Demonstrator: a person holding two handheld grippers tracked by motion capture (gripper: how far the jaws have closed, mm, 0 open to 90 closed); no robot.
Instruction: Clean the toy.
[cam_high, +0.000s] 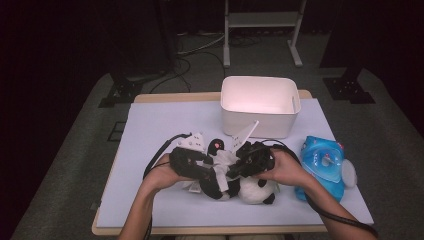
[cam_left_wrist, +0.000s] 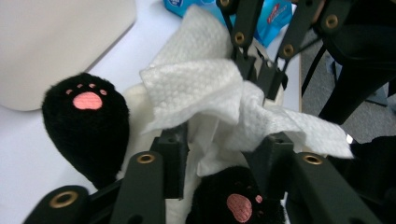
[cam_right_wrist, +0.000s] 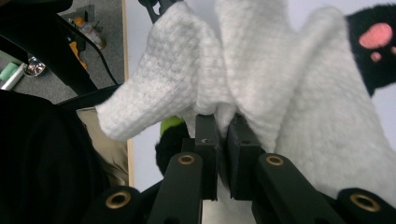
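At the centre of the high view, both grippers meet over the panda plush (cam_high: 252, 190). The right gripper (cam_right_wrist: 223, 128) is clamped on the white tissue (cam_right_wrist: 261, 70); the left gripper (cam_left_wrist: 224, 149) stands apart around the tissue. No writing is readable.

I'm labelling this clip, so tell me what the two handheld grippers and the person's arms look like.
Both are black. The left gripper and the right gripper each have two flat black jaws on linkage bars fastened with brass-coloured rivets, ending in blocky black pads. A black cable trails from each. A pale three-cornered plate tops the left one, and another tops the right. The forearms are bare, no sleeves in sight.
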